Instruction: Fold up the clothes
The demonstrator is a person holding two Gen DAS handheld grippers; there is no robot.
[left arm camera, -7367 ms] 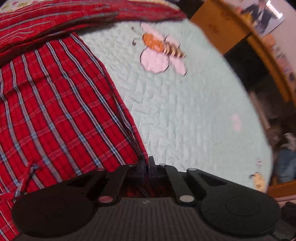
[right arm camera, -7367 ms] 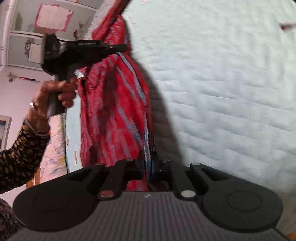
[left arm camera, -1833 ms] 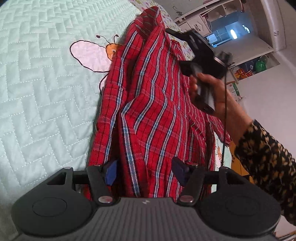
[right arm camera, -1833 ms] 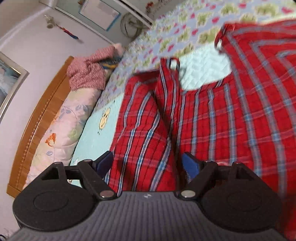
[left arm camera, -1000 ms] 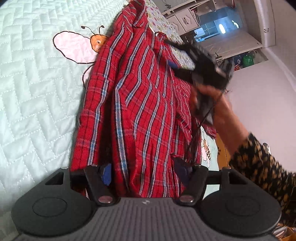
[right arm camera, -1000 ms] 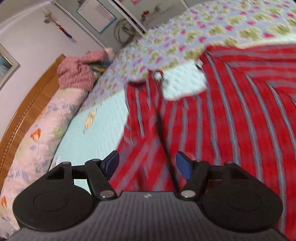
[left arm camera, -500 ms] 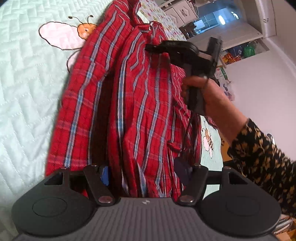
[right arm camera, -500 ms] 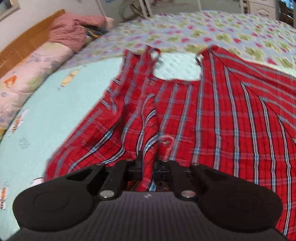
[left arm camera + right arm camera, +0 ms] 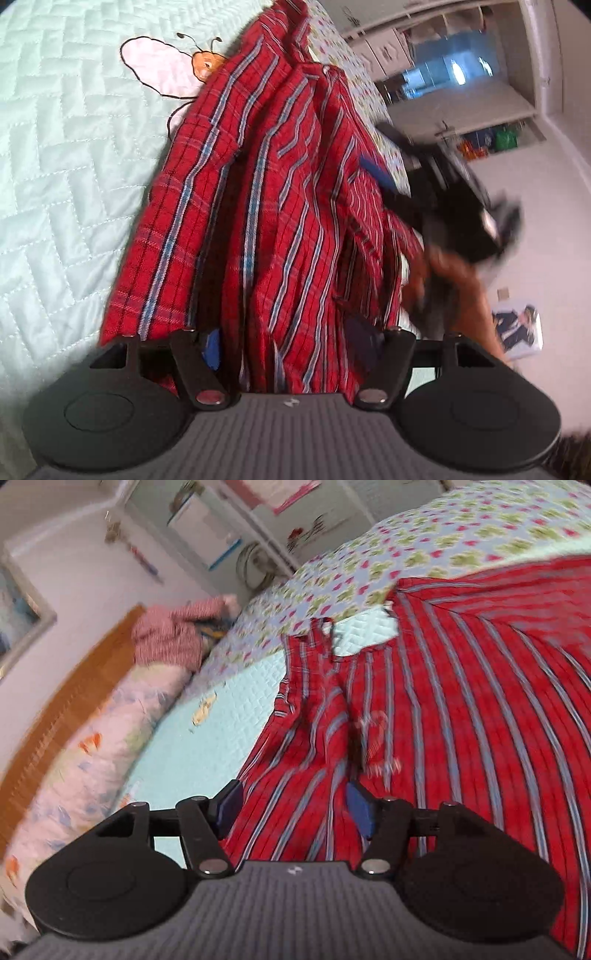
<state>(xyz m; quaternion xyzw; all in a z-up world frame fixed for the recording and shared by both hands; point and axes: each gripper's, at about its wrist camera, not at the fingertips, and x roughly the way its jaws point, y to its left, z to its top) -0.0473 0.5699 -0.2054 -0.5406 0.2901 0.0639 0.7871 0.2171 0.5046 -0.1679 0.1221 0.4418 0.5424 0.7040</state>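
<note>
**A:** Left wrist view: place of the red checked garment point(image 9: 277, 203)?

**B:** On the pale green quilt point(image 9: 55, 166), running lengthwise away from the camera. Gathered into long ridges, with one side covering part of a stitched bee point(image 9: 162, 70).

**A:** State of the left tongs point(image 9: 291, 347)?

**B:** Wide open. Near end of the garment between the two fingers, loose and not pinched. Farther right and blurred: the right tongs point(image 9: 443, 192) in a hand point(image 9: 454, 288), over the far side of the cloth. Opening not to be judged from this view.

**A:** Right wrist view?

**B:** Right tongs point(image 9: 295, 808) wide open as well, holding nothing, just above the cloth. Garment broader and flatter here, with its far end toward a flowered cover point(image 9: 406, 546). Pillow point(image 9: 85, 760) and wooden headboard point(image 9: 74, 686) off to the left, well apart from the garment. Heap of pink cloth point(image 9: 177, 635) beyond the pillow.

**A:** Step in hand?

**B:** Probably a lengthwise fold, to judge by the ridges. Fits two readings: a side just laid over and let go, or an edge about to be taken. Not settled by these views.

**A:** Demands of the move to come?

**B:** Whichever fold follows, most likely a clean pinch on one edge only, not on a whole ridge. Both tongs at matching ends and lifted together. Otherwise, a risk of dragging the loose layers askew on the quilt.
</note>
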